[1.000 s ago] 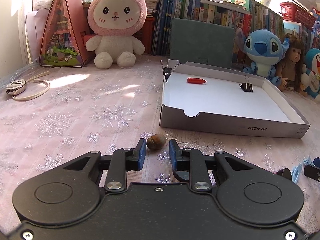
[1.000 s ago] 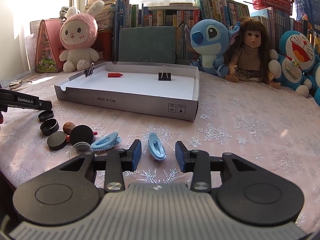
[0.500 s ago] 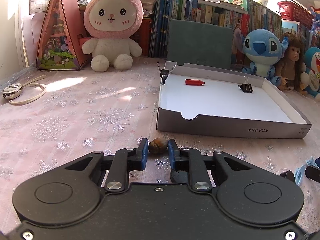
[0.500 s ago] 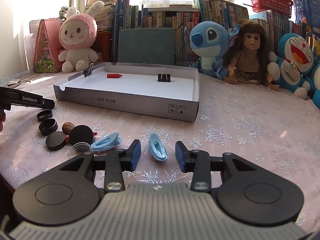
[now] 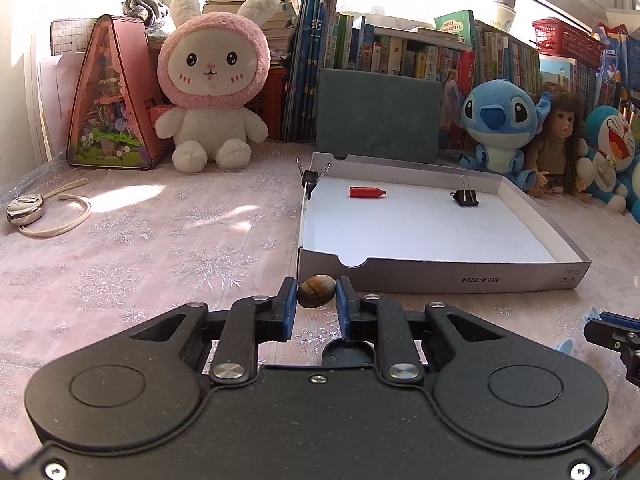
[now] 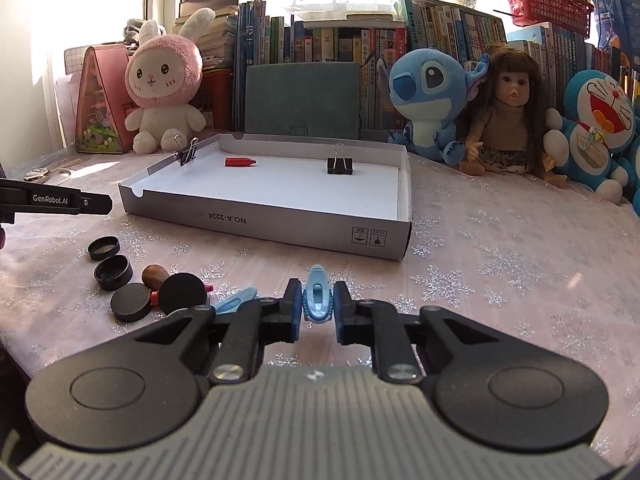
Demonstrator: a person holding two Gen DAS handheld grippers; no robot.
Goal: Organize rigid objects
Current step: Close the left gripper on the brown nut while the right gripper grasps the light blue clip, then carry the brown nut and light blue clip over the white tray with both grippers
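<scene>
While I am pinching a brown nut (image 5: 316, 290) between my left gripper (image 5: 316, 300) pads, my right gripper (image 6: 317, 302) is clamping a blue clip (image 6: 317, 294), box (image 5: 440, 278) lying just ahead.

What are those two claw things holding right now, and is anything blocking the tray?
Left gripper shut on brown nut. Right gripper shut on blue clip. Tray ahead, path clear.

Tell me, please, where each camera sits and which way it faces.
Left wrist: on the left gripper, looking along its fingers, shut on a nut, toward the box.
Right wrist: on the right gripper, its fingers on a blue clip; the left gripper's arm shows at left.
Shared: box, red crayon, binder clips, bunny.
</scene>
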